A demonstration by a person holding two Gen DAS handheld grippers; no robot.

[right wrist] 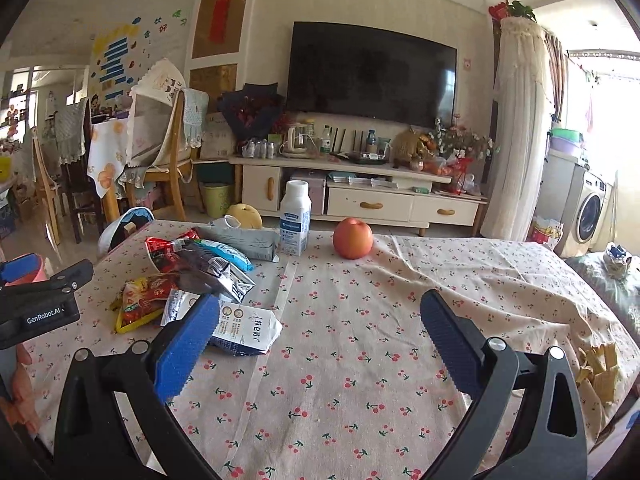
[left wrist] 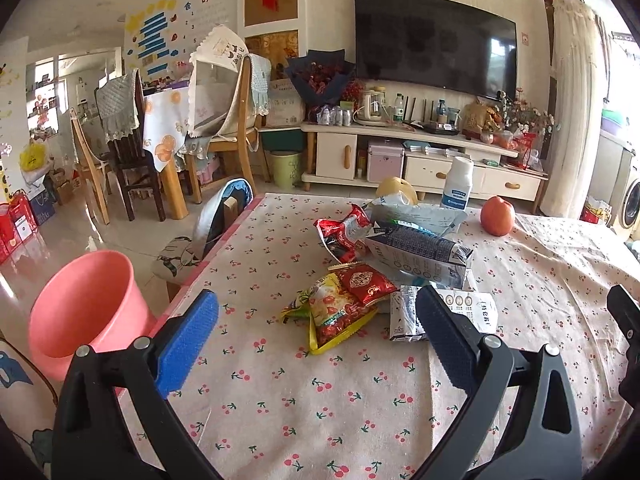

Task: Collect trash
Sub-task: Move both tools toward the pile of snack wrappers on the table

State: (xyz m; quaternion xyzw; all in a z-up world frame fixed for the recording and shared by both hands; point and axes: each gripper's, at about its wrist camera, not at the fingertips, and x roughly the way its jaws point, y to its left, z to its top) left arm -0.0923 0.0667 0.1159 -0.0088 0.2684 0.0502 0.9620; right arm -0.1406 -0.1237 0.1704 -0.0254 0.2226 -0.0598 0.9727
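Observation:
A heap of trash lies on the cherry-print tablecloth (left wrist: 340,400): a yellow-and-red snack bag (left wrist: 336,316), a red packet (left wrist: 366,282), a red foil bag (left wrist: 340,234), a dark milk carton (left wrist: 420,254), a flattened white carton (left wrist: 472,314) and a grey wipes pack (left wrist: 416,214). My left gripper (left wrist: 320,334) is open and empty just short of the snack bag. A pink bin (left wrist: 84,308) stands beside the table's left edge. My right gripper (right wrist: 320,340) is open and empty, with the flattened white carton (right wrist: 244,330) by its left finger.
A white bottle (right wrist: 295,218), an orange-red apple (right wrist: 353,238) and a yellow pear (right wrist: 245,216) stand at the table's far side. Yellowish scraps (right wrist: 598,368) lie at the right edge. Chairs, a TV cabinet and a green bin (left wrist: 285,169) stand beyond.

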